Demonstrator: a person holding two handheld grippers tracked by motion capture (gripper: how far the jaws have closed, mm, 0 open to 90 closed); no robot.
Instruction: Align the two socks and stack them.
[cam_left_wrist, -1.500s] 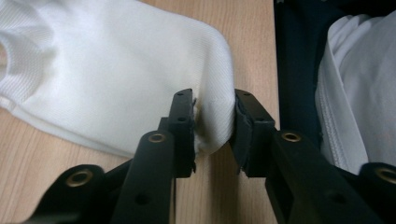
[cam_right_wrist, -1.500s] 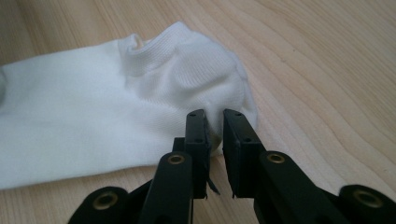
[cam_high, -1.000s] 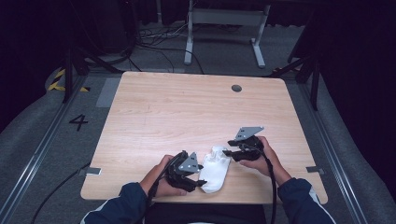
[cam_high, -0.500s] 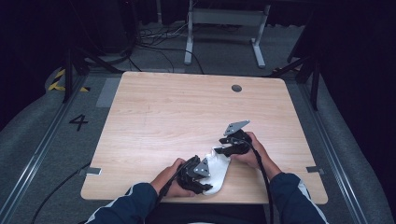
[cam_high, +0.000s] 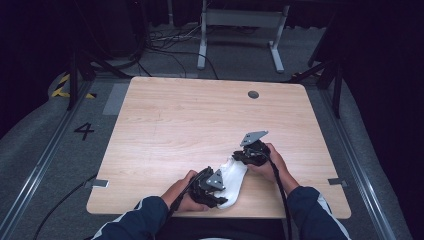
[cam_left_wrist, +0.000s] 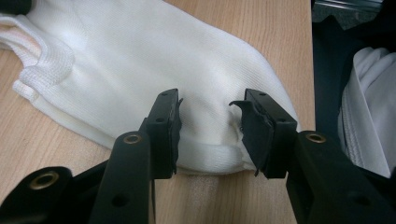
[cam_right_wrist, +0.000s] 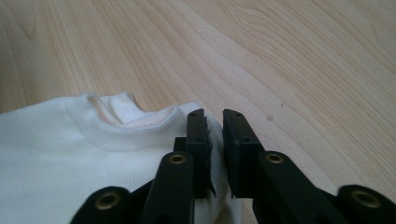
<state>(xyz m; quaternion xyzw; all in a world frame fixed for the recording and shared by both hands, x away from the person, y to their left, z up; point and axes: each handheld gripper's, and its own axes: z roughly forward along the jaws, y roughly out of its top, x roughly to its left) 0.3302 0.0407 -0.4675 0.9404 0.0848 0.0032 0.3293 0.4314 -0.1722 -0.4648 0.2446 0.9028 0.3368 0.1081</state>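
Note:
A white sock (cam_high: 234, 172) lies flat near the front edge of the wooden table (cam_high: 190, 125), cuff pointing away from the person. My left gripper (cam_high: 223, 198) is down on the toe end. In the left gripper view its jaws (cam_left_wrist: 208, 126) have just been closing and pinch a bunched fold of the sock (cam_left_wrist: 140, 60) between the pads. My right gripper (cam_high: 239, 159) sits at the cuff end. In the right gripper view its jaws (cam_right_wrist: 214, 140) have just been closing to a narrow gap, with the cuff's edge of the sock (cam_right_wrist: 56, 154) caught between them.
A dark round grommet (cam_high: 253, 94) sits at the table's far right. Bare wood stretches behind and to the left of the sock. The front edge runs just below the hands. White fabric (cam_left_wrist: 369, 116) shows beyond that edge in the left gripper view.
Both hands have dropped onto the sock. The left gripper slid right onto the toe end and the right gripper moved left to the cuff. Both pairs of jaws have narrowed.

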